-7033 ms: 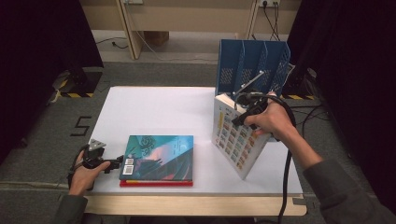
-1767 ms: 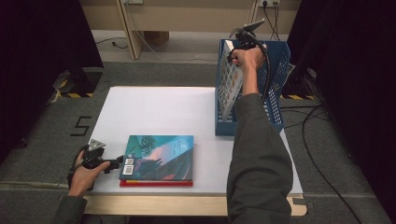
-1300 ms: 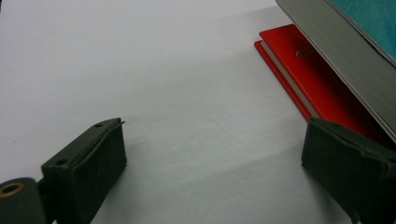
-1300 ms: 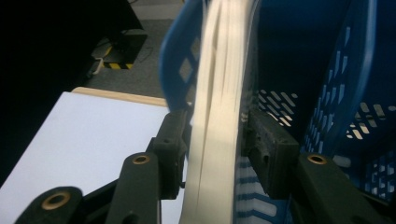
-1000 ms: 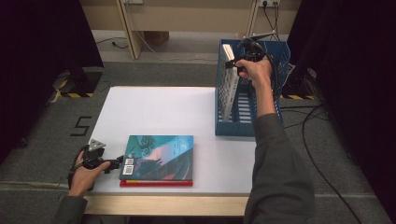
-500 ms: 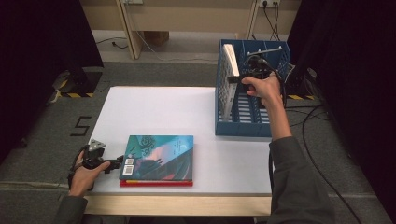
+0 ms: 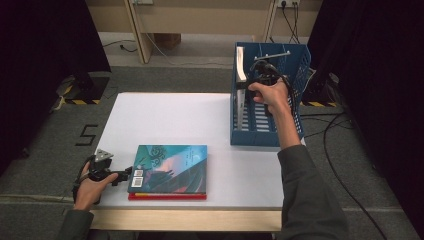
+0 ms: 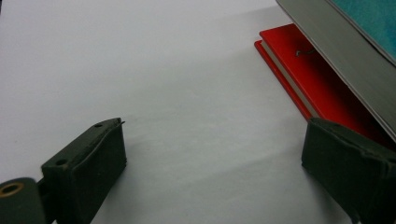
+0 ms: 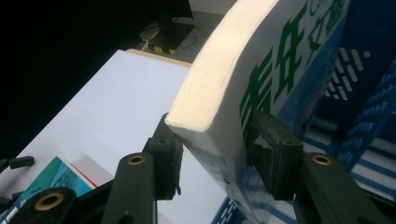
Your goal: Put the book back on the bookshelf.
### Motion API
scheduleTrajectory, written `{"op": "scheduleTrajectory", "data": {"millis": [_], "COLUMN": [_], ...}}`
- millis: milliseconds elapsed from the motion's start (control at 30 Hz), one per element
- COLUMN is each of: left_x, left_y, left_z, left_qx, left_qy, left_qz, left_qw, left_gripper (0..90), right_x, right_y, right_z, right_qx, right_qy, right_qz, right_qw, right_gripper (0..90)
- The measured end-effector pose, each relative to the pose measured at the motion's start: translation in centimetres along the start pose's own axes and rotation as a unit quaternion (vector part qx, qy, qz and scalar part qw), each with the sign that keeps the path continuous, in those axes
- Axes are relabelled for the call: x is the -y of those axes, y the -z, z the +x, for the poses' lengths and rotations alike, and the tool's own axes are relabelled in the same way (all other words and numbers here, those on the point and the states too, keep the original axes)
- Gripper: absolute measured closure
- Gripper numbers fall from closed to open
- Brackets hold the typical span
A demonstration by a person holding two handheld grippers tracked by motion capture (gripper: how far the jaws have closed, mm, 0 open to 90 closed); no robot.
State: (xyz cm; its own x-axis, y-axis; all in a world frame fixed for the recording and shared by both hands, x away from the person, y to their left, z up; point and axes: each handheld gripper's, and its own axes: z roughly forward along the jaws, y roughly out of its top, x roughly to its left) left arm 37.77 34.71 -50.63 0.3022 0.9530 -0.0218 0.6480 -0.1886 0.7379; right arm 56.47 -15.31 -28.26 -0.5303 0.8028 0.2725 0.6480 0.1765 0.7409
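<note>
Our right gripper (image 9: 212,154) is clamped on the white book (image 9: 261,84), one pad against its printed cover with the green characters and the other against the far face, just below the cream page edge; its jaws have just been closing, with that book between them. In the high view the right gripper (image 7: 246,85) sits at the upper left corner of the blue file rack (image 7: 295,100), and the white book (image 7: 241,65) stands upright inside it against the left wall, its top edge rising above the rim; the rack stands on the right side of the white table (image 7: 165,120), reaching past its far edge.

Our left gripper (image 8: 210,163) has its jaws wide apart with nothing between them, just bare white table (image 8: 140,70); the right-hand jaw lies just beside the red book (image 8: 322,88), which carries a teal book (image 8: 373,18) on top of it. In the high view the left gripper (image 7: 122,176) rests low on the table at the near left, its tips just beside the left edge of the teal book (image 7: 170,165); the red book (image 7: 167,196) peeks out along the near side beneath it; these two lie well apart from the rack.
</note>
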Motion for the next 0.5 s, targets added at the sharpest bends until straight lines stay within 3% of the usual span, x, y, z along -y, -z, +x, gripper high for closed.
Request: {"op": "scheduleTrajectory", "data": {"millis": [267,500], "left_x": [0.0,0.0], "left_y": [0.0,0.0], "left_z": [0.0,0.01], "left_qx": [0.0,0.0], "left_qy": [0.0,0.0], "left_qz": [0.0,0.0], "left_qw": [1.0,1.0], "left_gripper": [5.2,5.2], "right_x": [-0.87,-0.34], "right_y": [-0.42,-0.1], "right_z": [0.22,-0.01], "right_qx": [0.017,0.005], "right_qy": [0.005,-0.001], "right_qz": [0.0,-0.003], "right_qw": [0.9998,1.0], "right_gripper": [55.8,52.7]}}
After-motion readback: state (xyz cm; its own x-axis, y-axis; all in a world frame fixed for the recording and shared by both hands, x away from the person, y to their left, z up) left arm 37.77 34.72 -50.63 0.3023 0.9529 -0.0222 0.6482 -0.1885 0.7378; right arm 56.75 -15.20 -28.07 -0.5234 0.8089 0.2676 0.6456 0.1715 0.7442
